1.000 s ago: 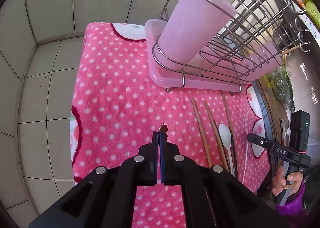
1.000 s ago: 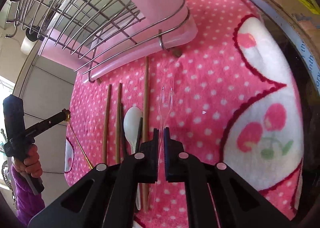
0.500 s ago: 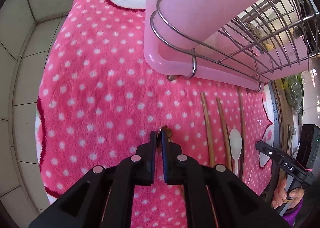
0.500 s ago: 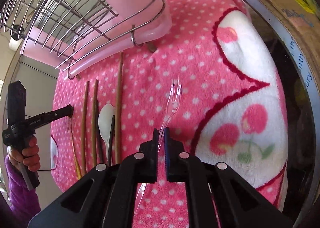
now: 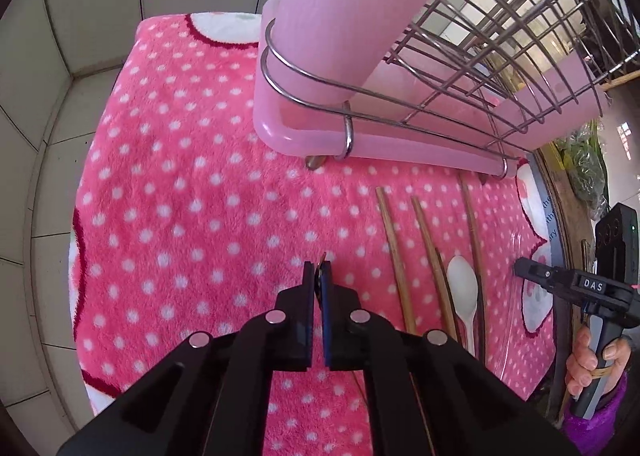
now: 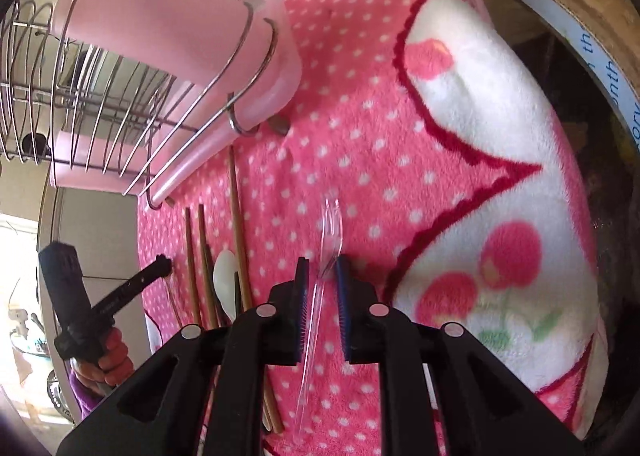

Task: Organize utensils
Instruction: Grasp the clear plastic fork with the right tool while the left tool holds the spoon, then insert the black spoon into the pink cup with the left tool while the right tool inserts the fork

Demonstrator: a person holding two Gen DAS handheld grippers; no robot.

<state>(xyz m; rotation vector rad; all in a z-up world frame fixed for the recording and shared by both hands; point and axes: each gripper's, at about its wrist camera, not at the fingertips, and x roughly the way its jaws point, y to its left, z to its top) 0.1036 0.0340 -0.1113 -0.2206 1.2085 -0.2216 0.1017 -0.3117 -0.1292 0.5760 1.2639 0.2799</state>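
In the left wrist view my left gripper hangs low over the pink dotted cloth. Its jaws are closing tight on a thin brown chopstick, of which only the tip shows. Three more chopsticks and a white spoon lie side by side to its right. In the right wrist view my right gripper has its jaws opening around a clear plastic fork that lies on the cloth; the pads stand clear of it. The left gripper shows at the left there.
A wire dish rack on a pink tray stands behind the utensils, with a tall pink cup in its ring. Tiled wall borders the cloth on the left. A round board edge lies to the right.
My right jaws have parted from the clear fork, which now rests on the cloth. Both grippers have come lower and closer to the cloth; the left still grips its chopstick.
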